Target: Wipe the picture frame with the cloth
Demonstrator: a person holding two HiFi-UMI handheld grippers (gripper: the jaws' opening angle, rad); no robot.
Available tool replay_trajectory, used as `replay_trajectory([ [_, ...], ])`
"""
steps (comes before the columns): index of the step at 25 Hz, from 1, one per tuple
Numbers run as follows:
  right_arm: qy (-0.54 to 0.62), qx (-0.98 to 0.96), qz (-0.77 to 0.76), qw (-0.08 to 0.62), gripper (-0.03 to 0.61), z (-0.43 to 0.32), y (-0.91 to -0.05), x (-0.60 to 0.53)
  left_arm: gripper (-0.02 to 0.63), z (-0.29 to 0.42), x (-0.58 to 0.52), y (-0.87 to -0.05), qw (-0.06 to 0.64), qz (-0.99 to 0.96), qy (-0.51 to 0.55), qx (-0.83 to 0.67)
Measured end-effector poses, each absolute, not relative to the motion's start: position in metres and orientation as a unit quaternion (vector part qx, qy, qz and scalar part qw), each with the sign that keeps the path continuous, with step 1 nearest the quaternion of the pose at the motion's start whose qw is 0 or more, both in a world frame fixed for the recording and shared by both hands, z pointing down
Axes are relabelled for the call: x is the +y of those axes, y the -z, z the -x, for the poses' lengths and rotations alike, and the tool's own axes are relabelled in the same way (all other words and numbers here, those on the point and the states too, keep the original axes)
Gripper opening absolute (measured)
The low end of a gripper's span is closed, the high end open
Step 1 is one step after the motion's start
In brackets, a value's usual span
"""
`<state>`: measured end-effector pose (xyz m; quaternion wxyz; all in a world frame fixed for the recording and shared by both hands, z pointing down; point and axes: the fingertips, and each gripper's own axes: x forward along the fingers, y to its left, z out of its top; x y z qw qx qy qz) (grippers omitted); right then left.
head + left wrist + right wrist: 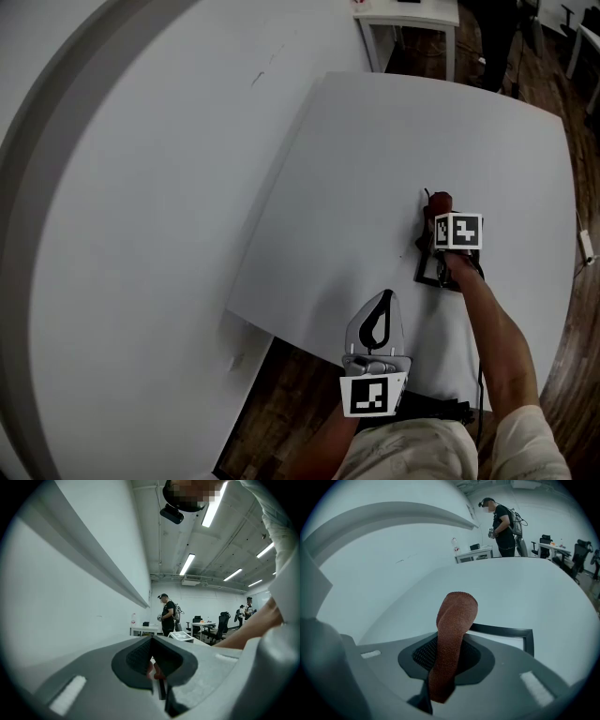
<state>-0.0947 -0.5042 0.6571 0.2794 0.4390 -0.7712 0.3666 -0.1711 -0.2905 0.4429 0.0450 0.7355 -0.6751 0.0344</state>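
Nearest, the left tongs (379,309) sit pressed together, empty, off the bench (375,141) edge. The right tongs (450,657) pinch the rusty cloth (455,616). The picture frame (528,638) lies flat just beyond its tip, so the right side's way closer.

The cloth (455,616) was a rust-brown, nubbly strip, folded into a thick roll. It was pinched between the jaws of my right gripper (449,654), its rounded end poking up past the tips. The picture frame (512,631), thin, black and rectangular, lay flat on the table's right half, clear of every edge, just beyond the cloth.
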Motion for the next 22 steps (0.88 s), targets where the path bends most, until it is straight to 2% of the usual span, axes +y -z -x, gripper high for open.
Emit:
replay_trajectory([
  [15,-0.371,-0.718,-0.514,0.288,0.106,-0.038,-0.666,-0.495,0.0,0.137,-0.294,-0.454,0.066,-0.762,-0.023,-0.644],
  [22,-0.362,-0.732,-0.512,0.267,0.106,-0.031,-0.646,-0.489,0.0,0.132,-0.294,-0.45,0.065,-0.763,-0.021,-0.643],
])
